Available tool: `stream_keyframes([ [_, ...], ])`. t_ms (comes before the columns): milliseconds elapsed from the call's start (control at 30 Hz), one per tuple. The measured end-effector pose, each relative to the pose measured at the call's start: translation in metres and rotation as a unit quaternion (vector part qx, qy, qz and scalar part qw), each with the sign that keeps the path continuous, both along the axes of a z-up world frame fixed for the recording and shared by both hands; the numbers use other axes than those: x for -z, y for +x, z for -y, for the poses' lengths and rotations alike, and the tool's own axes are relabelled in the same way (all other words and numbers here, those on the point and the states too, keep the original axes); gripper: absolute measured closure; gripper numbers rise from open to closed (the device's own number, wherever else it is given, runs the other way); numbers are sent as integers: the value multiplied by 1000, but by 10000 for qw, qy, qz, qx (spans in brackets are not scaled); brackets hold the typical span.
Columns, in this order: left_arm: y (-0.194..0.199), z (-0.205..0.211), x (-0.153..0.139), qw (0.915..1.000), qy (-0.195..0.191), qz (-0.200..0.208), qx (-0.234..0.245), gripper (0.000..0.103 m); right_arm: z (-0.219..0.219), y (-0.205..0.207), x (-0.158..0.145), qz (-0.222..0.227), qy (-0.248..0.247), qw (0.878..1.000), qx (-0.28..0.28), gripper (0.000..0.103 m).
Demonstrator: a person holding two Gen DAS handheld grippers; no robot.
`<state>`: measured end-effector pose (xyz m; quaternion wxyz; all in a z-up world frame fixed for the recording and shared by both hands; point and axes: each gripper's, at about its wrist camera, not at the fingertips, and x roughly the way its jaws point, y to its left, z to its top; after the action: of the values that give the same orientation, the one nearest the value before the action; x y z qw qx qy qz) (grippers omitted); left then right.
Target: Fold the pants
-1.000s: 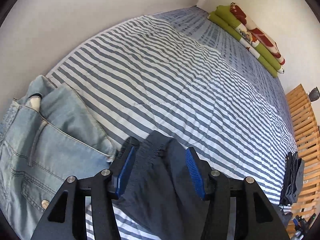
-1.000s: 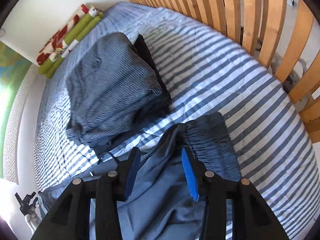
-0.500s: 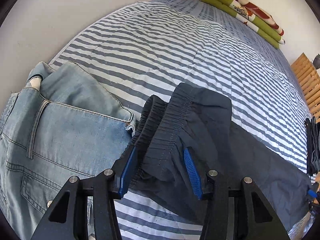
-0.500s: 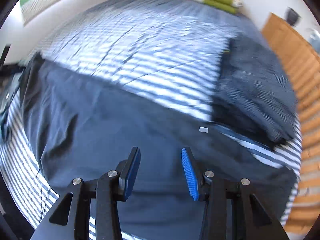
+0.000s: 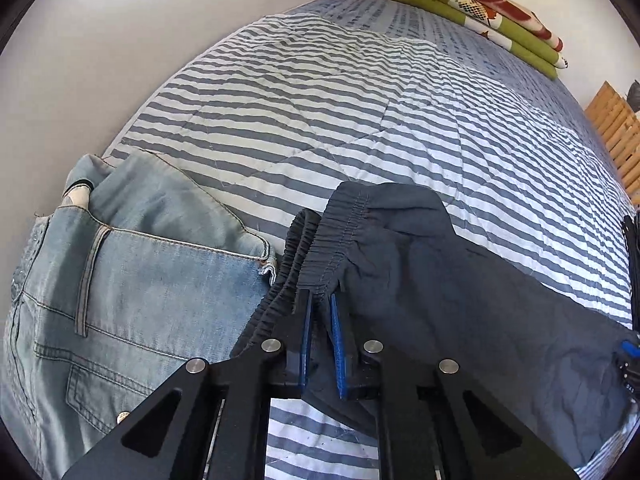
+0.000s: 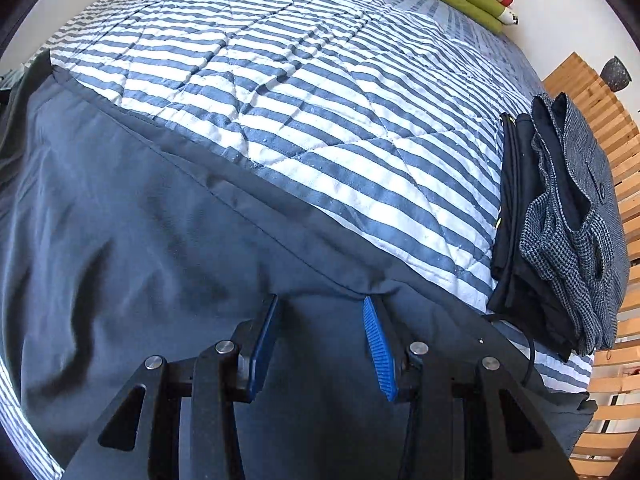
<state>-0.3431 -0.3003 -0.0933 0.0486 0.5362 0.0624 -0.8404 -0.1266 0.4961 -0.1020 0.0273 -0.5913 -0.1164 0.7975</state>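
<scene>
Left wrist: left claw [image 5: 319, 300] pinches unlabelled dark pants [image 5: 440, 280]

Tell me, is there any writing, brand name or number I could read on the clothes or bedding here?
None can be read.
Dark pants: no print or tag showing.
Jeans: only stitching and a rivet, no readable label.
Folded blanket at the far end: a red and white pattern, no words.
Folded clothes by the wooden slats: a small yellow-green mark, too small to read.
</scene>
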Motion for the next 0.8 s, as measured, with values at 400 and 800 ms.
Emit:
stream_keyframes([
  [400,31,31,12,9969,641,1,-447,74,-2,-3,5,-55,-25,10000,40,62],
  [800,8,-7,-4,9939,1077,-206,-141,87,3,-2,5,-129,149,9998,12,62],
])
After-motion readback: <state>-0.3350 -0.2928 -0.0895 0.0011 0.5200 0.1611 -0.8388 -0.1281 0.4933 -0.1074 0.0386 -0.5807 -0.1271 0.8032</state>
